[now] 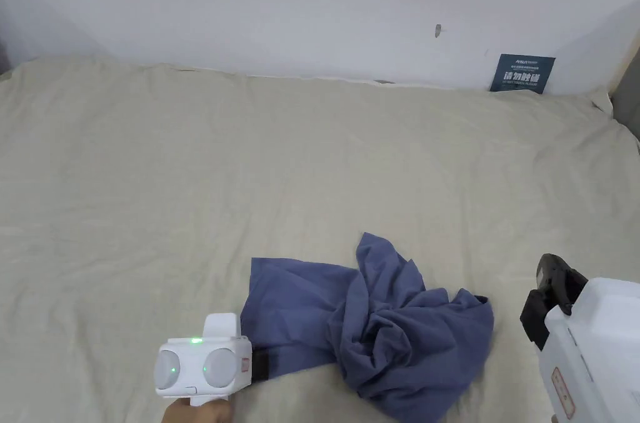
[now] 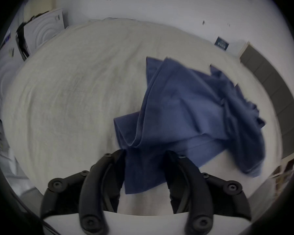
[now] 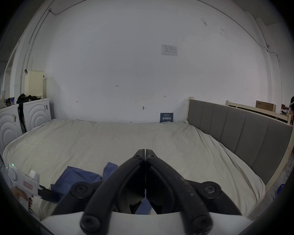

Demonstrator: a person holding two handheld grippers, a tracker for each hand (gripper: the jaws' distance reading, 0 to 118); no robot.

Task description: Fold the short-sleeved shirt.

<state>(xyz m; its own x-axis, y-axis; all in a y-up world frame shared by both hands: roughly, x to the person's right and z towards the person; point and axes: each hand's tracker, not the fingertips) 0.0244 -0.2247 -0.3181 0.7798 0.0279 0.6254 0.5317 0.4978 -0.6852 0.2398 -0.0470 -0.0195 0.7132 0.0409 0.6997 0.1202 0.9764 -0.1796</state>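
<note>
Left claw [image 2: 145,154]: jaws standing parted, a flap of the blue shirt [image 1: 387,330] lying between them; whether they are pressing on the cloth cannot be told. In the head view this claw [image 1: 259,368] is sitting at the shirt's near left edge.

Right claw [image 3: 145,151]: jaws closed tip to tip, gripping nothing, pointing over the bed [image 3: 109,137]. In the head view it [image 1: 550,302] is hovering just right of the shirt, apart from it.

Short-sleeved shirt [image 2: 185,111]: lying on the bed's cream sheet [image 1: 250,193], near the front edge. Left part is lying fairly flat; right part is bunching into a crumpled heap of folds.
</note>
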